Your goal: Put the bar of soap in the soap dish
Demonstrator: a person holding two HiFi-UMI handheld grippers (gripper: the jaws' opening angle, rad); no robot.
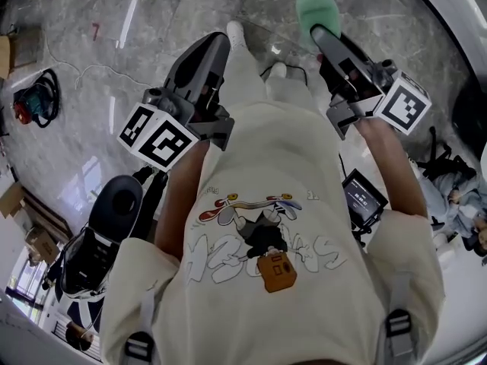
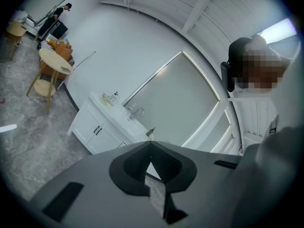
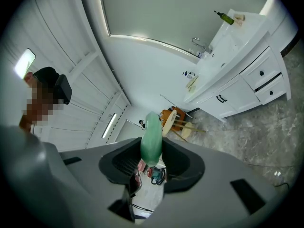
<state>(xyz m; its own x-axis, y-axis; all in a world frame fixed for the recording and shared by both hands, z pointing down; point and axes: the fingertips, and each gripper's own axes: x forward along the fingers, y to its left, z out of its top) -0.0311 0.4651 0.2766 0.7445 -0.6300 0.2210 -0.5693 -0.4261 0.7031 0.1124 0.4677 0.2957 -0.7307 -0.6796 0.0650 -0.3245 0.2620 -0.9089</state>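
Two grippers are in use, one in each hand, and there is one bar of soap. The left gripper (image 2: pixel 151 144) has its jaws pressed fully together with nothing between them. It is held out over the floor, well apart from the white vanity (image 2: pixel 95 127), whose near end shows just past its tips. The right gripper (image 3: pixel 152 151) is clamped on the pale green bar of soap (image 3: pixel 152 134), which stands on edge between the pads and pokes out beyond the tips. The soap is therefore well apart from the vanity, which lies up and to the right of it in the right gripper view. To the left of the vanity stands one round wooden table (image 2: pixel 54 61) with one stool (image 2: pixel 43 87) just beside it. The vanity has one tap (image 2: pixel 135 112) on its counter, a few small items near its left end that are too small to tell apart, and one green bottle (image 3: pixel 223 16) at its other end. One large mirror (image 2: pixel 180 103) with a lit edge hangs on the wall just above the vanity. The floor (image 1: pixel 152 14) beneath is glossy grey marbled tile, and the walls (image 3: pixel 90 99) around the vanity are white and panelled.
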